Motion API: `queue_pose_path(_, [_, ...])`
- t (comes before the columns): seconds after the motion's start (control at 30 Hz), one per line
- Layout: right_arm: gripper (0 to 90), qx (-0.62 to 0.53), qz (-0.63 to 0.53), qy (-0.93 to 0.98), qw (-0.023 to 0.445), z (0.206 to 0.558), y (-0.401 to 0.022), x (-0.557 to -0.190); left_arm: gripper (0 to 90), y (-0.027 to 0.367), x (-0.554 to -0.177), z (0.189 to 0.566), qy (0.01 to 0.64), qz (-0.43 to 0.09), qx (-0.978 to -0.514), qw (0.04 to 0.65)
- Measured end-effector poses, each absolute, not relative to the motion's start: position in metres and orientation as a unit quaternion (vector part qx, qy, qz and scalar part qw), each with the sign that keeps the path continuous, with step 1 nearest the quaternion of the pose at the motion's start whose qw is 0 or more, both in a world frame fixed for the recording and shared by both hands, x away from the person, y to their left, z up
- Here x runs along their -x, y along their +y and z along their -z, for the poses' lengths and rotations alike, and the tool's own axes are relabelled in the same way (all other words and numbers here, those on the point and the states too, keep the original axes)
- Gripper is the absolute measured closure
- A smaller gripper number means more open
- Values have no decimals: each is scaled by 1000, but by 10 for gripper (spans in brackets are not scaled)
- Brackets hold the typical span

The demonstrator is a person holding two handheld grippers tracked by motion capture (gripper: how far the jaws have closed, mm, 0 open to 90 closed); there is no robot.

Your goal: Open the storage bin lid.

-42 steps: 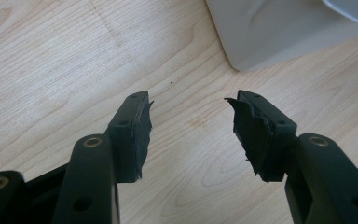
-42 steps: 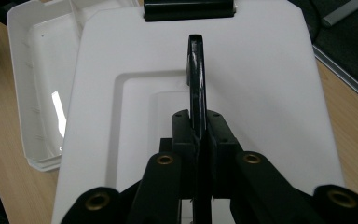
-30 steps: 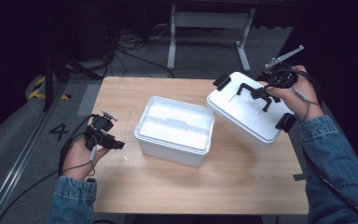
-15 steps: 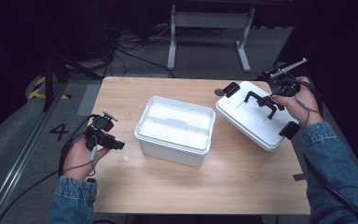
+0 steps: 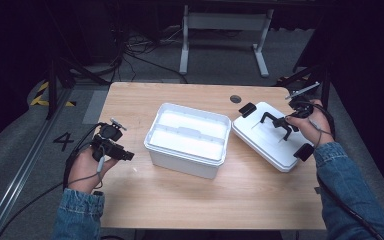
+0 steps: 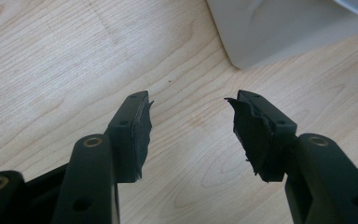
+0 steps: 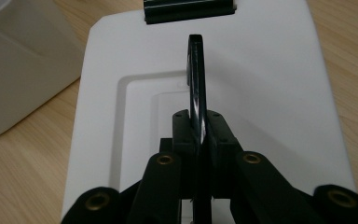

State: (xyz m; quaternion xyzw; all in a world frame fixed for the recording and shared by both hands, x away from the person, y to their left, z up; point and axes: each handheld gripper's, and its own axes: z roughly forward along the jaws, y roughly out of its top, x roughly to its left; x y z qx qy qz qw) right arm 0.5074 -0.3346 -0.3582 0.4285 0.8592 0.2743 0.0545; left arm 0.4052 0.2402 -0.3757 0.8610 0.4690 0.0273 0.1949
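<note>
White plastic box point(image 5: 188, 137) sits open mid-table point(image 5: 180, 200), no lid on it. Lid point(image 5: 275, 142) lies flat on the wood just right of the box, black latch point(image 5: 247, 109) at its far end, another at the near end. Right gripper point(image 5: 286, 123) is clamped on the lid's black handle point(image 7: 196, 79); in the right gripper view the jaws pinch the thin handle edge-on, lid surface spread below. Left gripper point(image 5: 125, 155) is at the left side of the table, near the box but apart from it. Left gripper view: jaws spread wide over bare wood, nothing between them, box corner point(image 6: 279, 32) up ahead, pads point(image 6: 142, 135) look torn and ragged
</note>
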Motion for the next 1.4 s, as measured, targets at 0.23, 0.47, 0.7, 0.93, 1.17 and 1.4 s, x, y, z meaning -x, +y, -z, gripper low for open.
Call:
queue_pose_path(0.23, [847,-431,-275,858,52,380,-333,-508,467,240,-405,377,471,-27,-860,194])
queue_pose_path(0.47, [848,-433,-278,856,48,395,-331,-509,467,241,-407,378,469,-26,-862,193])
queue_pose_path(0.7, [848,-433,-282,855,45,406,-330,-511,467,241,-406,379,472,-23,-860,193])
queue_pose_path(0.93, [847,-437,-287,852,40,414,-332,-512,467,241,-407,379,472,-22,-860,191])
queue_pose_path(1.17, [847,-440,-299,846,34,419,-336,-513,466,241,-407,380,471,-24,-861,191])
queue_pose_path(1.4, [814,-451,-297,841,39,422,-342,-516,464,241,-406,380,473,-22,-860,190])
